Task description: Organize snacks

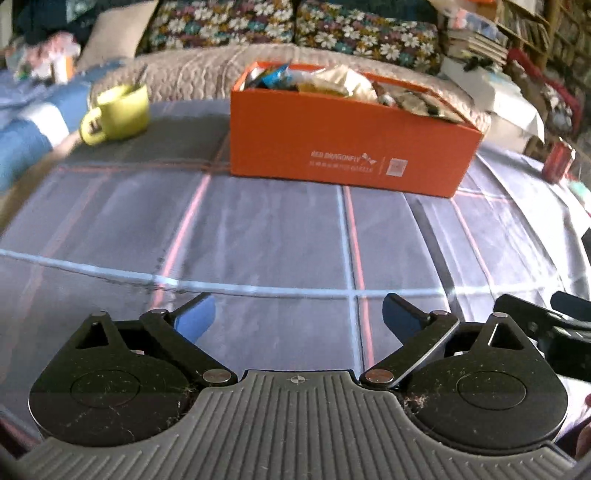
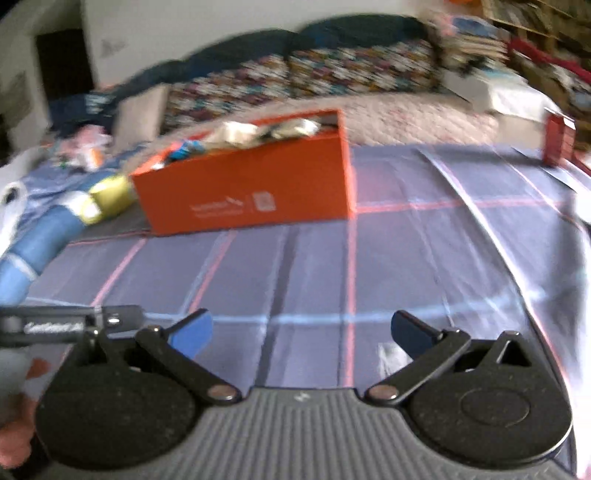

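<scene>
**Both jaws spread, snack box ahead**

Left hand-held gripper (image 1: 299, 317) has its jaws spread wide with nothing between them, and so does our right hand-held gripper (image 2: 301, 332). We take the orange box (image 1: 351, 147) as our landmark: it stands on the checked cloth of the desk (image 1: 258, 236), beyond both grippers, heaped with snack packets (image 1: 332, 79). Left of the box we see a yellow-green mug (image 1: 118, 110); right of the box, well apart, a red can (image 1: 557, 162). Behind the box lies a floral-cushioned sofa (image 1: 295, 26).
</scene>
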The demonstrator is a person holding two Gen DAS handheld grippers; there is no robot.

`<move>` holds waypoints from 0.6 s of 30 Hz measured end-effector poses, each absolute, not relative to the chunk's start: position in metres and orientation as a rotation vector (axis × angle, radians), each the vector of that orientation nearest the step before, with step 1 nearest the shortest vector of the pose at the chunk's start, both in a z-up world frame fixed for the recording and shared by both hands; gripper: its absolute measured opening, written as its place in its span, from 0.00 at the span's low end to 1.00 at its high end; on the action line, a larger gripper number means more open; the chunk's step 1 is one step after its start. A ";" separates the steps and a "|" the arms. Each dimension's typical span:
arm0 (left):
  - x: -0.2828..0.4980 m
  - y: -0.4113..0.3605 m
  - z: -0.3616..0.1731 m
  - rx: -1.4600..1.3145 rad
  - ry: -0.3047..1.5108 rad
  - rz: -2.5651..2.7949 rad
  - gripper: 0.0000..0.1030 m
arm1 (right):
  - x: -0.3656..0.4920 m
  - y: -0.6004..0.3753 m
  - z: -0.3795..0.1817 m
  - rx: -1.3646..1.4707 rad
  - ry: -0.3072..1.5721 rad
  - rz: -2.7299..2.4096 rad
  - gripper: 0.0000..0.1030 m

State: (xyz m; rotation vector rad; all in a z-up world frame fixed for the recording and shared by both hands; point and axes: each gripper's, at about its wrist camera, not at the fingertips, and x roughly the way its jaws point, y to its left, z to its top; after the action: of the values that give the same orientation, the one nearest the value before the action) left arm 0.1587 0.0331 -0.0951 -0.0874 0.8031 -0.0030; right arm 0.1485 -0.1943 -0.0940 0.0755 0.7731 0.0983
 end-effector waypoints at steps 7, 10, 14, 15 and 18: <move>0.102 0.029 -0.068 -0.045 0.709 -0.019 0.69 | 0.097 -0.180 -0.072 0.082 0.759 0.092 1.00; 0.083 0.035 -0.055 -0.062 0.675 -0.019 0.69 | 0.078 -0.175 -0.059 0.069 0.723 0.109 1.00; 0.064 0.042 -0.032 -0.093 0.613 -0.020 0.69 | 0.060 -0.173 -0.042 0.051 0.675 0.120 1.00; 0.061 0.042 -0.027 -0.094 0.600 -0.019 0.69 | 0.056 -0.173 -0.038 0.051 0.664 0.120 1.00; 0.055 0.040 -0.019 -0.091 0.576 -0.027 0.69 | 0.051 -0.177 -0.030 0.057 0.638 0.118 1.00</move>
State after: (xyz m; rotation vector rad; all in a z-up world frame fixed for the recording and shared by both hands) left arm 0.0555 0.0396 -0.0186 -0.0908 0.5758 -0.0270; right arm 0.0512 -0.1769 -0.0296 0.0572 0.6379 0.1180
